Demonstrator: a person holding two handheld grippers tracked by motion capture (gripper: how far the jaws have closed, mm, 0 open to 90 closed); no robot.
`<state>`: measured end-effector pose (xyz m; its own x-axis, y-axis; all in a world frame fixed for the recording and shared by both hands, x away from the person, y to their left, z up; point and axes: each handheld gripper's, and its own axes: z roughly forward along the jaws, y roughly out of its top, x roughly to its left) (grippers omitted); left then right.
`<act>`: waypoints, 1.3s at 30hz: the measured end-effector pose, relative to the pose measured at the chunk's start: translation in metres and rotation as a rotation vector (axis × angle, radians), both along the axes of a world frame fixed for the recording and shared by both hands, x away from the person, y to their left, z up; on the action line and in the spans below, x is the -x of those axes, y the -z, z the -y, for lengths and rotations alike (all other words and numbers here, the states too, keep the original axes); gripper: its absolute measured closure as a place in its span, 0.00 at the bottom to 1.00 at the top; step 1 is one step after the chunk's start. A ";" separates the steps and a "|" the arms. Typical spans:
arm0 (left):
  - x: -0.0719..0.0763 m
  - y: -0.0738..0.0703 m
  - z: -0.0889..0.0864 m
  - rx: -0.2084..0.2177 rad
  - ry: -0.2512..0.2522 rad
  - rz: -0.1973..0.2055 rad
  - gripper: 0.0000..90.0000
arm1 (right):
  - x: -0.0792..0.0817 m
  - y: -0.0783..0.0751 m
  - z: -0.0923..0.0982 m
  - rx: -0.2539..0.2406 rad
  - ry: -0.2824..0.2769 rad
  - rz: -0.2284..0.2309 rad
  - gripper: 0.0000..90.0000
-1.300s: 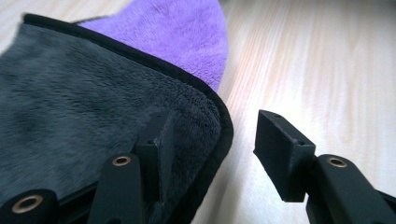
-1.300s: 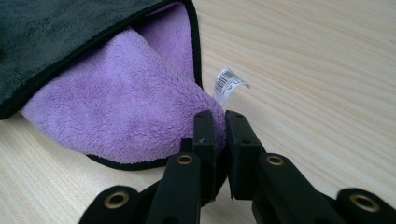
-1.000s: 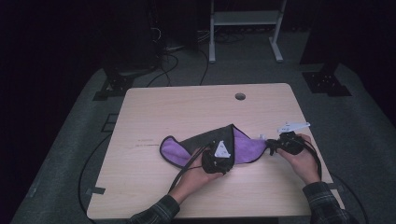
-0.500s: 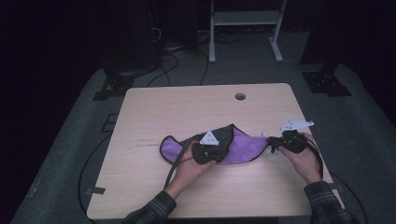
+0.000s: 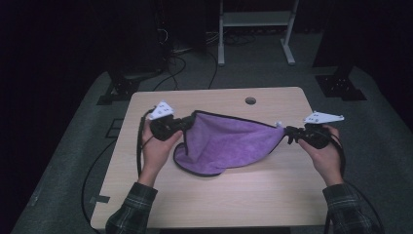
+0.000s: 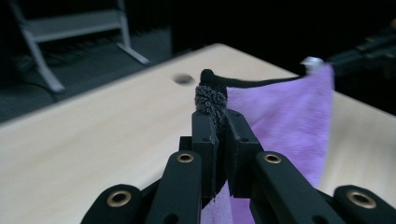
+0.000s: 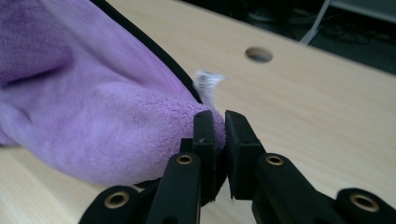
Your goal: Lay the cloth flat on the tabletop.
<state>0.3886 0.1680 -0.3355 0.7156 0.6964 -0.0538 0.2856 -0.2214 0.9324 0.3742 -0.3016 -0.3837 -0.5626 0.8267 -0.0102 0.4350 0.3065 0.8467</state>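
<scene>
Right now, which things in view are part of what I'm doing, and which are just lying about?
In the job:
- purple cloth, stretched between the grippers, its lower edge sagging to the table
- left gripper, shut on one corner
- right gripper, shut on the corner with the white tag

Lying about:
- white frame on the floor beyond the table
- floor cables

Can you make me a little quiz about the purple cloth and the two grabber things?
1. True or false: the purple cloth lies flat and untouched on the table.
2. What does the left gripper pinch? A) the cloth's black-edged corner B) a cable C) nothing
3. Fill in: beside the right gripper, a small white ____ sticks out of the cloth.

Key: 1. False, both grippers hold it stretched between them. 2. A. 3. tag.
</scene>
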 end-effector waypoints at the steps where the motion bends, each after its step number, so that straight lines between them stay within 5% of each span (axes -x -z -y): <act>1: 0.000 -0.005 -0.007 0.014 -0.019 0.010 0.93 | 0.000 -0.004 0.003 -0.013 0.007 0.013 0.92; 6: -0.001 -0.026 -0.027 0.049 -0.051 0.053 0.93 | 0.003 -0.030 0.009 -0.083 0.006 0.075 0.92; 15: 0.014 -0.053 -0.044 0.116 -0.063 0.117 0.94 | 0.021 -0.085 -0.003 -0.071 -0.021 0.226 0.92; 22: 0.018 -0.069 -0.046 0.140 -0.059 0.149 0.93 | 0.030 -0.115 -0.005 -0.074 -0.014 0.296 0.92; 30: -0.023 -0.069 -0.041 0.119 -0.087 0.126 0.94 | -0.011 -0.116 -0.008 -0.071 0.032 0.261 0.92; 33: -0.040 -0.073 -0.041 0.142 -0.100 0.126 0.94 | -0.028 -0.118 -0.010 -0.087 0.052 0.268 0.92; 39: -0.044 -0.085 -0.045 0.157 -0.099 0.173 0.93 | -0.038 -0.130 -0.014 -0.122 0.056 0.320 0.92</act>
<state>0.4328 0.2135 -0.2506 0.6520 0.7566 -0.0499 0.1319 -0.0484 0.9901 0.4126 -0.2873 -0.2539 -0.5004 0.8623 -0.0778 0.1553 0.1778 0.9717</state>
